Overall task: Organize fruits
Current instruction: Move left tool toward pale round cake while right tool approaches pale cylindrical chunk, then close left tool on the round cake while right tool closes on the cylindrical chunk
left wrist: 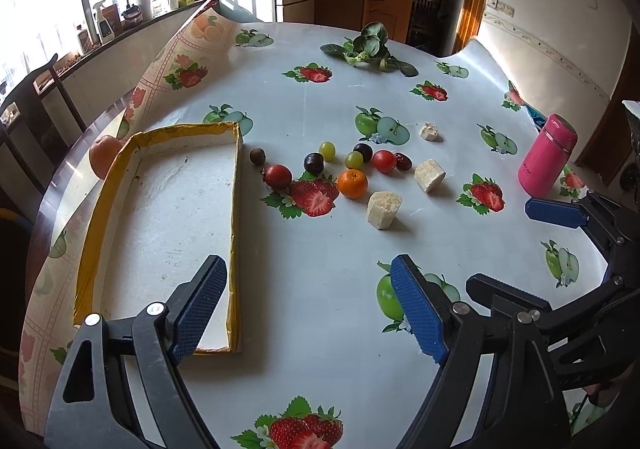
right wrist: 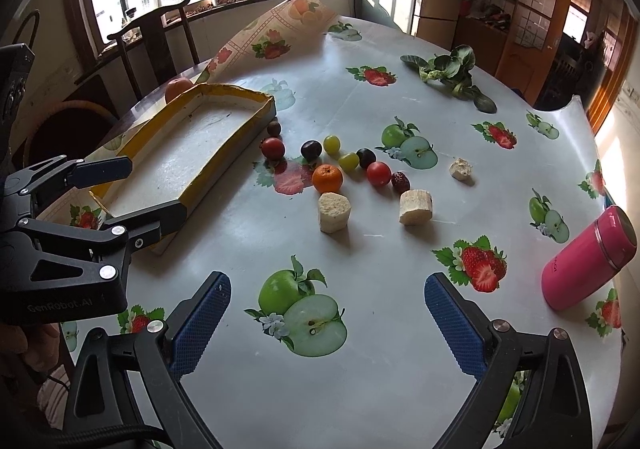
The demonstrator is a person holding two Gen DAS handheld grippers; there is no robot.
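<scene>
A cluster of small fruits lies mid-table: a mandarin (left wrist: 352,183) (right wrist: 327,178), red tomatoes (left wrist: 277,175) (right wrist: 378,173), dark plums (left wrist: 313,163) (right wrist: 311,150), green grapes (left wrist: 327,150) (right wrist: 349,161), a red date (right wrist: 400,180) and a brown fruit (left wrist: 257,156). A shallow yellow-rimmed white tray (left wrist: 236,177) (right wrist: 224,149) lies empty to their left. My left gripper (left wrist: 308,309) is open and empty above the table near the tray; it also shows in the right wrist view (right wrist: 140,193). My right gripper (right wrist: 328,321) is open and empty; it shows at the right in the left wrist view (left wrist: 532,249).
Three pale sugarcane chunks (left wrist: 384,209) (left wrist: 429,175) (left wrist: 429,131) lie by the fruits. A pink flask (left wrist: 547,155) (right wrist: 588,257) stands at the right. Leafy greens (left wrist: 366,47) lie at the far side. An orange-red fruit (left wrist: 104,157) sits behind the tray. The tablecloth corner (left wrist: 192,49) curls up.
</scene>
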